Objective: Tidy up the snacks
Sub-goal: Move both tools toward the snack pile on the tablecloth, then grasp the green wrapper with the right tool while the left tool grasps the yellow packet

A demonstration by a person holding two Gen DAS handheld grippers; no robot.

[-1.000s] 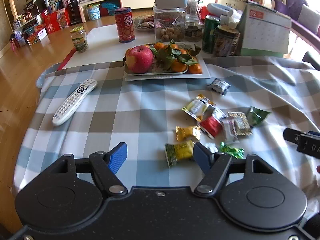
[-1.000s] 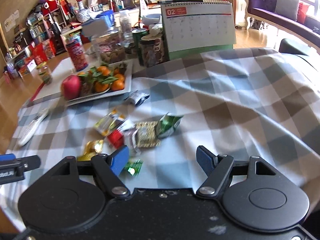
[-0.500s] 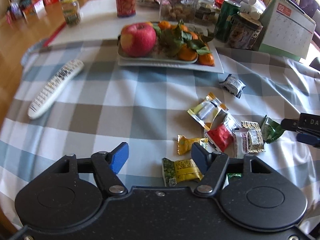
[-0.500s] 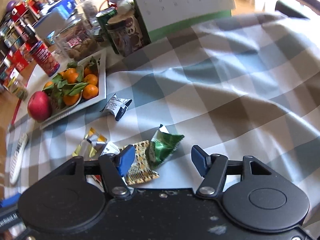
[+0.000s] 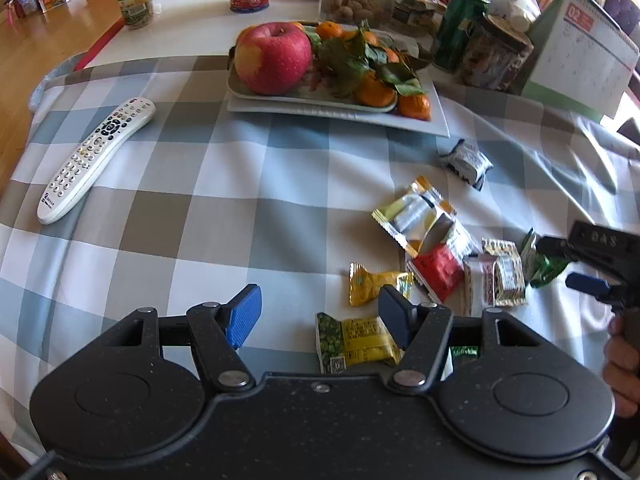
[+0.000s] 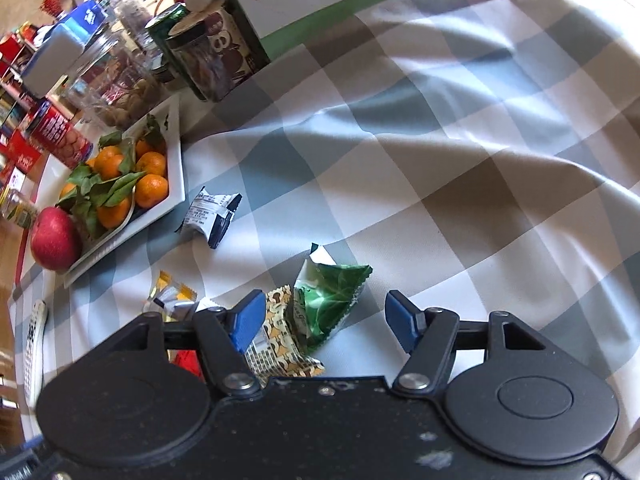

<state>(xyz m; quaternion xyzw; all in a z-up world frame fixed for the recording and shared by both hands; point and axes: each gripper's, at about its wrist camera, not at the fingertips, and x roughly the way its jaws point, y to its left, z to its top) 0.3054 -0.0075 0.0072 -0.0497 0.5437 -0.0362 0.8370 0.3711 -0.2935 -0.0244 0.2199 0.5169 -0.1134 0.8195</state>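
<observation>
Several small snack packets lie scattered on the checked tablecloth. My left gripper hovers low over a yellow-green packet, which lies by the right finger; its jaws are closing and the pads do not press on the packet. A gold packet, a red one and a silver-yellow one lie just beyond. My right gripper stands over a green packet and a beige nut packet; its jaws are opening and touch nothing. The right gripper also shows at the left view's right edge.
A white tray with an apple and mandarins stands behind the snacks. A dark blue-white packet lies apart near it. A white remote rests at left. Jars, a green can and a desk calendar crowd the back.
Both grippers sank toward the cloth and tipped further down. The right one swung over the green and beige packets. Both pairs of jaws stand a little narrower than before.
</observation>
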